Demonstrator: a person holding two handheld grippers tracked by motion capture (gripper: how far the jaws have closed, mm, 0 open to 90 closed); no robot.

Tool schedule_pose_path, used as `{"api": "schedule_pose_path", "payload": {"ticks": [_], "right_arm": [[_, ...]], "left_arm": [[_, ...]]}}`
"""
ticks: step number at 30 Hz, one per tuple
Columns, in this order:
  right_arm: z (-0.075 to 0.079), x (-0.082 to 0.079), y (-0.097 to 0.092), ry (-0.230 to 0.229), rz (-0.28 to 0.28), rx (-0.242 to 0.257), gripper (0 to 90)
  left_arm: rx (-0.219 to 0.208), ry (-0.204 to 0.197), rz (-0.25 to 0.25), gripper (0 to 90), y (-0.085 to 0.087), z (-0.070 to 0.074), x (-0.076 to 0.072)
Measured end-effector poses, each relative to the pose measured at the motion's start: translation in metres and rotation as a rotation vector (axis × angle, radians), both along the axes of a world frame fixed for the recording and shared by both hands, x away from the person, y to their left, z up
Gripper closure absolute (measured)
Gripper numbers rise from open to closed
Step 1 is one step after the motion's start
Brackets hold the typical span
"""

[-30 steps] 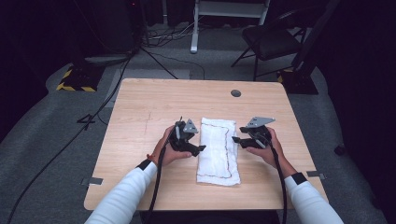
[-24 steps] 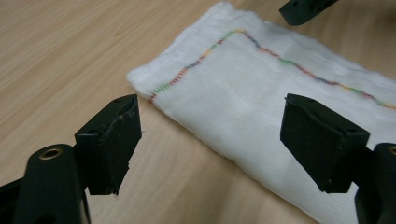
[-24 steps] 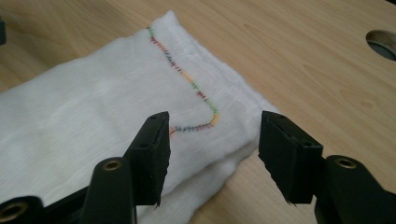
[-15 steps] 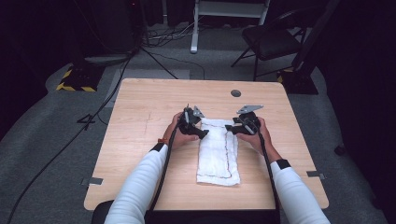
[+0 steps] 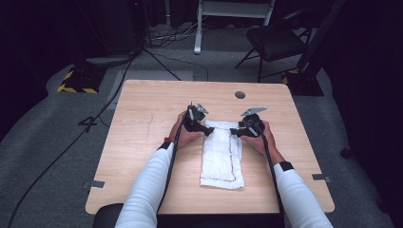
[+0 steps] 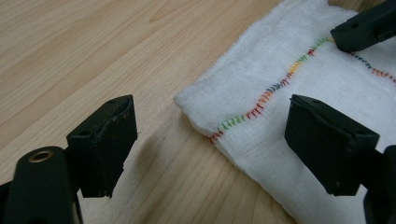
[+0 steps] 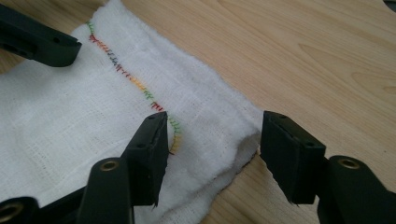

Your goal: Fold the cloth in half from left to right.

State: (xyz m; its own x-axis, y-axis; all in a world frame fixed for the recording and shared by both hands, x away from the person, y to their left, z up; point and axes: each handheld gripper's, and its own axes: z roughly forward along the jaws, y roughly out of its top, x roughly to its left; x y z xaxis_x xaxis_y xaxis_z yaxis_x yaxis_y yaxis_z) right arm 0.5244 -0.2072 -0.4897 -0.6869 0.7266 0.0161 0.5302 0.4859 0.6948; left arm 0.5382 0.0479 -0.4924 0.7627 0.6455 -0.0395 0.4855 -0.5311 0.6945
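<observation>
Wooden desk (image 5: 152,118). Folded white cloth (image 5: 221,156) with multicoloured stitching, lying lengthwise at desk centre. Left tool (image 5: 208,130) and right tool (image 5: 234,131) at its far corners, jaws apart, each straddling a corner unclamped.

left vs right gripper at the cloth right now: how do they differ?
The left gripper sits at the far left corner of the white cloth; the right gripper sits at its far right corner. The left gripper's fingers straddle the corner, one over bare table, one over fabric; the right gripper's fingers bracket the folded corner edge more closely. Both are open and grip nothing yet.
</observation>
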Motion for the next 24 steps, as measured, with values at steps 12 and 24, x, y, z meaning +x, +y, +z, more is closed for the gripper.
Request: {"api": "schedule_pose_path", "payload": {"ticks": [12,24], "right_arm": [[-0.002,0.001,0.002,0.026,0.039,0.028,61.0],[0.002,0.006,0.013,0.012,0.054,-0.017,81.2]], "left_arm": [[-0.001,0.035,-0.050,27.6,-0.003,-0.004,0.005],[0.006,0.035,-0.098,70.7,-0.007,0.001,0.009]]}}
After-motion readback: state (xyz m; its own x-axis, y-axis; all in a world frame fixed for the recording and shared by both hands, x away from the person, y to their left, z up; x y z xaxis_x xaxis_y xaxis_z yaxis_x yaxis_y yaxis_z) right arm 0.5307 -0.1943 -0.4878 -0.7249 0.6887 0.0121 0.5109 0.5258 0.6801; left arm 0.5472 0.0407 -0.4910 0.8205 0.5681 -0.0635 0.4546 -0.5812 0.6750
